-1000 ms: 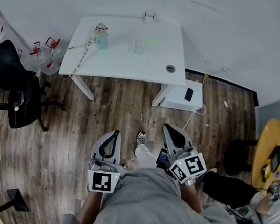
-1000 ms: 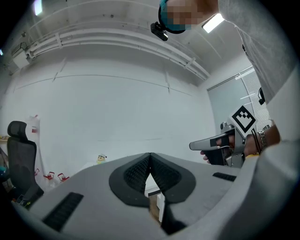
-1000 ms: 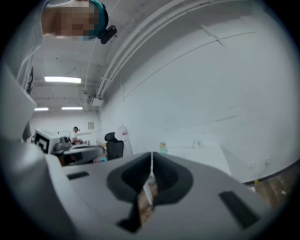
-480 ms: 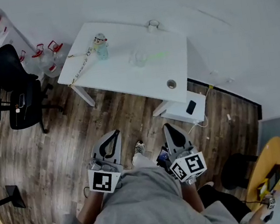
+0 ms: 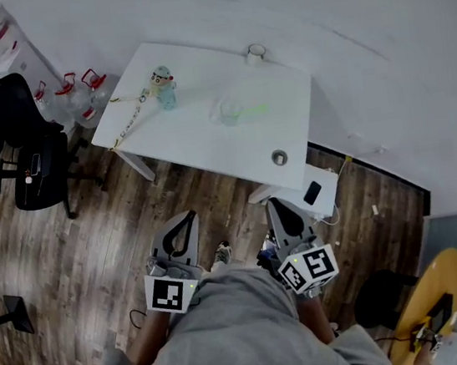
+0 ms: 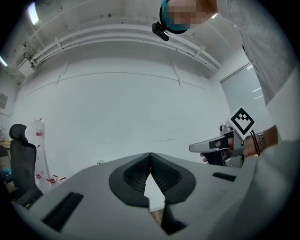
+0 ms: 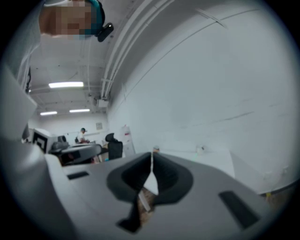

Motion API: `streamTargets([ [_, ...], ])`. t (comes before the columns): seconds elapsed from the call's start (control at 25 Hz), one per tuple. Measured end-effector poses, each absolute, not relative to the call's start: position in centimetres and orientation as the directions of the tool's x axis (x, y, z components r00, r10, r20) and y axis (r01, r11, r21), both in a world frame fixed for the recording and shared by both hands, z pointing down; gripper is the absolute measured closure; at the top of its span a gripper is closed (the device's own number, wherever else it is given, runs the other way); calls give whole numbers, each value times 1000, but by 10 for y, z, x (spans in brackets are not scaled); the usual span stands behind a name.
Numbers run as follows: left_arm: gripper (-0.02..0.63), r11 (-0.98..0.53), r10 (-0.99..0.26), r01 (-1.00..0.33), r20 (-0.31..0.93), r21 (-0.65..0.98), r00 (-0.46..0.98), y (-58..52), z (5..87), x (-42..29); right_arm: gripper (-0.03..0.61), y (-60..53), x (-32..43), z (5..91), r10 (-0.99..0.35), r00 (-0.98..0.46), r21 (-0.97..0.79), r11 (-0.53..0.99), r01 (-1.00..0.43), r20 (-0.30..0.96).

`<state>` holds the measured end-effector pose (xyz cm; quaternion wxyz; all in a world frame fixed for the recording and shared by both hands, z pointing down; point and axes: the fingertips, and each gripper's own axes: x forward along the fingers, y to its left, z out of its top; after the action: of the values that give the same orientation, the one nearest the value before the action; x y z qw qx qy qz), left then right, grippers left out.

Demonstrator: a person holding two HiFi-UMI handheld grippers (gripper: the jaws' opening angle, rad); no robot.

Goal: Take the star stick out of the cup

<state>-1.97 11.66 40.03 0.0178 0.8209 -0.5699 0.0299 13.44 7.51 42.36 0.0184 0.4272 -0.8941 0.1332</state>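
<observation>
Both grippers hang over the wood floor, well short of the table (image 5: pixel 197 137). The left gripper (image 5: pixel 189 217) has its jaws pressed together with nothing between them. The right gripper (image 5: pixel 272 205) is likewise closed tight and empty. Near the table's middle stands the clear cup (image 5: pixel 228 110), with a faint green streak, the stick (image 5: pixel 254 111), at it; it is too small to tell more. A bottle (image 5: pixel 163 86) stands by the table's left edge, and a chair (image 5: pixel 18 123) sits well off the table's left end.
</observation>
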Motion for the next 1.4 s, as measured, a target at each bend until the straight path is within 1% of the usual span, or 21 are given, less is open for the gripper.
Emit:
streamTargets([
  [0.24,582,-334,-940,-942,67,-2,333,96,402,-15,541,56,141,429,-750,-643,-231,605,-762,154],
  [0.6,583,-352,-932,-936,88,3,351,73,409,-4,541,40,157,439,-765,-618,-257,570,-781,181],
  [1.0,583,-432,-897,-902,97,10,431,37,416,9,541,17,175,450,-818,-538,-279,478,-833,205],
  [1.4,582,-491,-865,-871,106,22,490,-26,416,-8,541,-35,152,448,-842,-494,-283,430,-857,217],
])
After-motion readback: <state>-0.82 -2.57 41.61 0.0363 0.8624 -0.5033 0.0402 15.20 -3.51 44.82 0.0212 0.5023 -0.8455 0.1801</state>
